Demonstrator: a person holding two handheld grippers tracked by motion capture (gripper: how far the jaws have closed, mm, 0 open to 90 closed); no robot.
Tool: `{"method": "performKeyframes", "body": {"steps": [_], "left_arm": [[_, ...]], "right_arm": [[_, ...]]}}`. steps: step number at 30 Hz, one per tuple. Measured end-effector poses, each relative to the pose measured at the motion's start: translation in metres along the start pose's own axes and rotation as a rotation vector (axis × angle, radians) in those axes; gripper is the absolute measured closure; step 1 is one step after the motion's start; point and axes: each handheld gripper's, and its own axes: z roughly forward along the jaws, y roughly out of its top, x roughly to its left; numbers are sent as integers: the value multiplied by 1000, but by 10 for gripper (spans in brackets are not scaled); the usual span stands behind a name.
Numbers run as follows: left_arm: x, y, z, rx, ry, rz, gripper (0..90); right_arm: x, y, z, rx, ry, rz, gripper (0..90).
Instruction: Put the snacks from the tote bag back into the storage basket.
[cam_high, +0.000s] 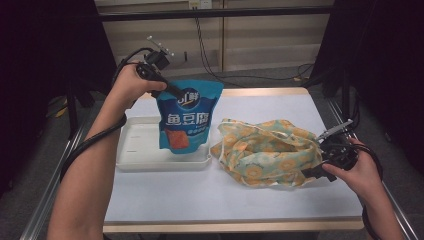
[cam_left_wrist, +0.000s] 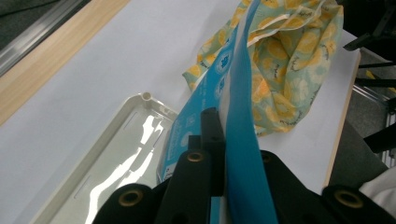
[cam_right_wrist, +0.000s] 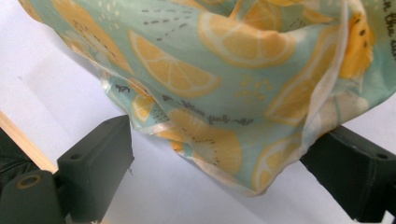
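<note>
Your left tool (cam_high: 172, 90) is pinching the top edge of the blue snack pouch (cam_high: 186, 117), its jaws pressed flat against the film from both sides; in the left gripper view the blue sheet (cam_left_wrist: 240, 154) runs straight up between the two black jaws. The pouch hangs upright in the air from that grip, printed face toward the high camera, with its lower end over the right part of the white tray (cam_high: 140, 145). Whether the bottom edge touches the tray floor you cannot tell from these pictures. The tray sits on the left half of the white worktop (cam_high: 200, 195), its long side running left to right.

Your right tool (cam_high: 315, 170) is at the right end of the lemon-print fabric bag (cam_high: 265, 150), which lies crumpled on the worktop just to the right of the tray and pouch. In the right gripper view the jaws stand spread, one at each lower corner of the picture, and a fold of the bag (cam_right_wrist: 224, 93) droops down between them without either jaw pressing on it. The cloth is mint green with orange-yellow citrus slices and a pale hem. Your right hand (cam_high: 357, 172) rests near the worktop's right edge, and your left hand (cam_high: 127, 85) is raised above the tray's far left corner.
</note>
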Motion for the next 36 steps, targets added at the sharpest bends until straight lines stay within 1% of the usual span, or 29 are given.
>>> {"method": "performKeyframes", "body": {"steps": [1, 2, 3, 4, 5, 6, 7, 8, 9, 11, 12, 15, 16, 17, 18, 19, 21, 22, 23, 24, 25, 27, 30, 31, 32, 33, 34, 35, 36], "left_arm": [[0, 0, 0, 2, -1, -3, 900], [-1, -1, 1, -8, 0, -19, 900], [1, -1, 1, 0, 1, 2, 900], [2, -1, 1, 8, -2, 10, 900], [1, -2, 3, -4, 0, -7, 900], [1, -2, 3, -10, -5, -10, 900], [2, -2, 3, -1, -6, 5, 900], [1, -3, 6, -16, -6, -6, 900], [1, -3, 6, -18, -6, -9, 900], [3, -3, 7, 13, -6, 17, 900], [3, -3, 8, 7, -11, 8, 900], [2, -6, 11, -11, -8, -14, 899], [4, -6, 10, 5, -14, 1, 899], [4, -7, 11, -13, -12, -3, 899], [4, -8, 11, -12, -21, -8, 899], [3, -9, 11, -22, -12, -16, 899], [5, -9, 9, -8, -12, 4, 897], [4, -10, 9, -16, -11, -12, 896], [5, -11, 8, -10, -11, -9, 895], [5, -11, 7, -4, -5, -1, 893], [4, -13, 7, -24, -4, -22, 892], [6, -14, 5, -3, 3, 7, 890], [4, -16, 4, -8, 5, 0, 889], [5, -17, 3, -3, -1, -6, 889], [6, -19, 3, 3, -4, 6, 889], [5, -20, 3, -9, 1, -16, 889], [7, -21, 2, 5, 2, 4, 888], [7, -23, 1, 6, 2, 2, 888], [7, -25, 2, -16, -1, -21, 888]], "right_arm": [[0, 0, 0, 0, 5, -3, 94], [0, 0, 0, -2, 2, 2, 93], [0, 0, 1, -1, 2, 1, 94], [0, 0, 1, -1, 2, 2, 94], [0, 0, 1, -3, 2, 2, 93], [0, 0, 1, -1, 2, 3, 94], [0, 0, 1, -2, 1, 3, 93], [0, 0, 1, -1, 1, 2, 94], [0, 0, 1, 3, 7, 10, 94], [-1, -1, 1, -2, 2, 4, 93], [-1, -1, 2, 1, 4, 13, 94], [-1, -1, 1, -4, 4, 4, 93], [-1, -1, 1, 0, 3, 7, 94], [0, -1, 0, 5, 8, 18, 94], [0, -1, 1, -3, 4, 18, 94], [-1, -1, 1, -3, -1, 11, 94], [-2, -2, 1, 2, 1, 4, 94], [-2, -2, 2, 6, 4, 10, 94], [-2, -2, 2, 3, 5, 18, 94], [-2, -2, 1, 4, 0, 8, 93], [-2, -2, 1, -1, 0, 4, 94], [-1, -2, 1, -2, 1, 5, 94], [-1, -2, 0, -5, 2, 1, 93], [0, -2, 0, -4, 3, 2, 93], [0, -2, 0, -2, 2, 1, 93], [0, -2, 0, 0, 0, 7, 93], [0, -2, 0, 0, 0, 6, 92], [0, -2, 0, -2, 0, 6, 93], [0, -2, 0, -1, 0, 5, 93]]}}
